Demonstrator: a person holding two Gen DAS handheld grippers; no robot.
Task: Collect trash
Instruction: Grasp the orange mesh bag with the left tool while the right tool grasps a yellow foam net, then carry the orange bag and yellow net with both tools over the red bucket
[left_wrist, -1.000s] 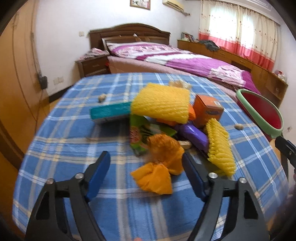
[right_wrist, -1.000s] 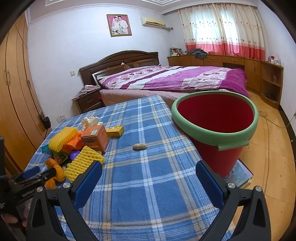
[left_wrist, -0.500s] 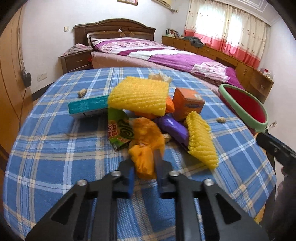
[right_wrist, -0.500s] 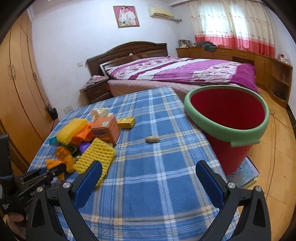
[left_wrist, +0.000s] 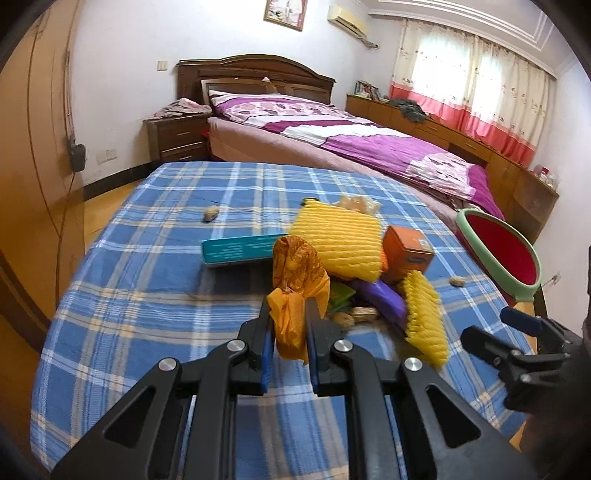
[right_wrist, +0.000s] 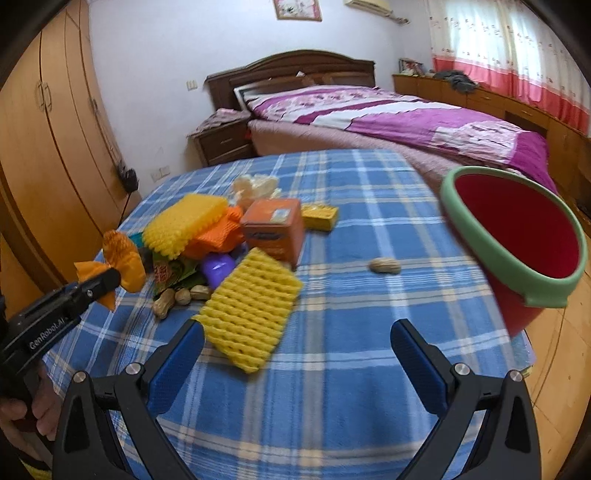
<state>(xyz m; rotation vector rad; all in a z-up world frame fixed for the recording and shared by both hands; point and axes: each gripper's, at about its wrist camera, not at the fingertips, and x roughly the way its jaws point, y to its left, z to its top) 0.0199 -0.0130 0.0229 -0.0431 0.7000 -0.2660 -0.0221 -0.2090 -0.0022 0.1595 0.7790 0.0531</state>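
Held item: orange bag (left_wrist: 295, 295), pinched between the fingers of the left gripper (left_wrist: 289, 345), its crumpled top sticking out ahead of the tips, apparently clear of the table (left_wrist: 147, 295).
Step in hand (my reading): carry it to the red bin (left_wrist: 498, 254), ahead and to the right; hold firm until over the rim.
Right gripper (right_wrist: 295, 354): wide, holding nothing.
Pile: 2 yellow foam nets (right_wrist: 251, 310), orange box (right_wrist: 275, 229), peanuts (right_wrist: 181, 297) left.
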